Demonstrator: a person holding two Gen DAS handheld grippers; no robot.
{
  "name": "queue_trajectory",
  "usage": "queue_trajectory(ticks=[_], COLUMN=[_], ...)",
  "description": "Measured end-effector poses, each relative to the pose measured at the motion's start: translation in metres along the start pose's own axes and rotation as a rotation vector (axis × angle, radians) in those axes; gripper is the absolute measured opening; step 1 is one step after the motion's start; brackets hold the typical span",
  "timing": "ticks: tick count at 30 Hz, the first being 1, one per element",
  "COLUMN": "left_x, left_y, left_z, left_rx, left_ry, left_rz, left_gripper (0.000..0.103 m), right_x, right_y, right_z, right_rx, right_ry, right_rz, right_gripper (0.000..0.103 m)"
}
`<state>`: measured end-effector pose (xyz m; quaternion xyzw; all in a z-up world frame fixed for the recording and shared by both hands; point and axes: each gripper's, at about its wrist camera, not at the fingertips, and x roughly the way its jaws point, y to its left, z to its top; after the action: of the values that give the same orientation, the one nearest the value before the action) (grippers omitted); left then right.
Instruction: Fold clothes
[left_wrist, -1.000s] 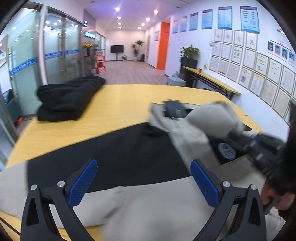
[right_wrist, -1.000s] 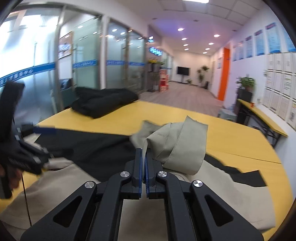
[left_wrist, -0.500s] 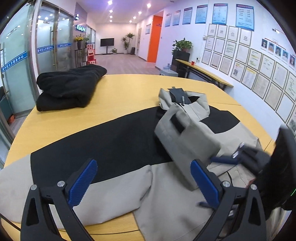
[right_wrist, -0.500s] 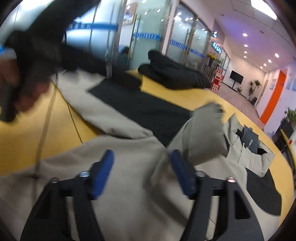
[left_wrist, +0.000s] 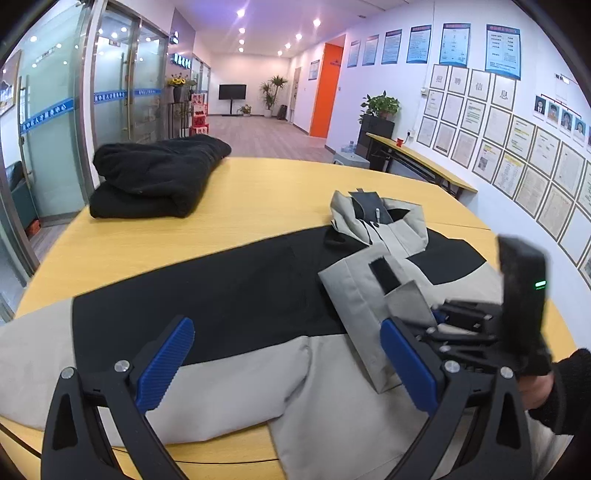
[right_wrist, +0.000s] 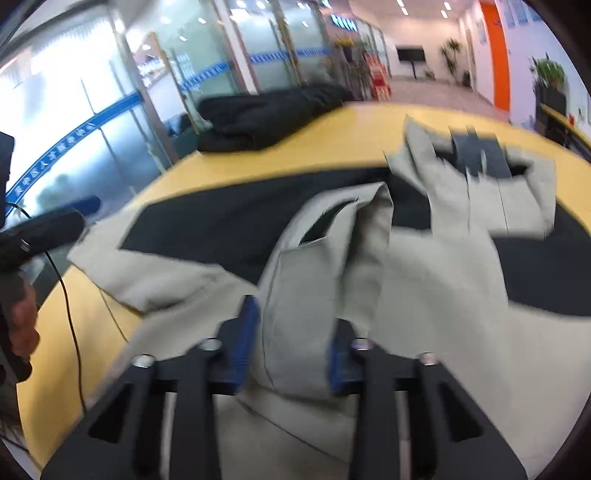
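Grey-and-black fabric jacket (left_wrist: 236, 295) is lying under spread left gripper (left_wrist: 286, 363); its folded sleeve (right_wrist: 314, 295) is being straddled by half-spread right gripper (right_wrist: 290, 345); wall writing unreadable

The right wrist view is motion-blurred — the jacket collar (right_wrist: 476, 155) smears. In the left wrist view the jacket (left_wrist: 240, 295) runs off the near edge; wall notices (left_wrist: 502, 48) are too small to read.

Glass partitions (left_wrist: 122, 96), an orange door (left_wrist: 327, 90), framed notices (left_wrist: 495, 125), ceiling spotlights (left_wrist: 241, 13).
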<state>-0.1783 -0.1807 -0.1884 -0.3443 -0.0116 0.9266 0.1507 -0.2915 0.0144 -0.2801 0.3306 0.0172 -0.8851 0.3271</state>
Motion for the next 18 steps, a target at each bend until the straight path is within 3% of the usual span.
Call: queue_trajectory(ticks=[2, 3, 5, 9, 13, 18], left_x=[-0.009, -0.011, -0.019, -0.016, 0.013, 0.065], left_y=[0.007, 0.010, 0.020, 0.028, 0.007, -0.028], left_z=[0.003, 0.003, 0.004, -0.001, -0.009, -0.021], left_rx=[-0.007, -0.012, -0.024, -0.020, 0.029, 0.099], left_ry=[-0.022, -0.030, -0.045, -0.025, 0.035, 0.122], left_rz=[0.007, 0.010, 0.017, 0.009, -0.066, -0.147], left_gripper=[0.103, 0.103, 0.103, 0.103, 0.103, 0.103], right_x=[-0.004, -0.006, -0.010, -0.025, -0.062, -0.099], right_y=[0.011, 0.017, 0.028, 0.040, -0.010, -0.108], right_z=[0.006, 0.009, 0.015, 0.021, -0.016, -0.089], right_rx=[-0.035, -0.053, -0.088, -0.137, -0.137, -0.250], right_ry=[-0.031, -0.047, -0.078, -0.134, -0.038, 0.251], right_rz=[0.044, 0.067, 0.111, 0.170, -0.050, -0.389], right_gripper=[0.024, 0.031, 0.080, 0.082, 0.085, 0.084])
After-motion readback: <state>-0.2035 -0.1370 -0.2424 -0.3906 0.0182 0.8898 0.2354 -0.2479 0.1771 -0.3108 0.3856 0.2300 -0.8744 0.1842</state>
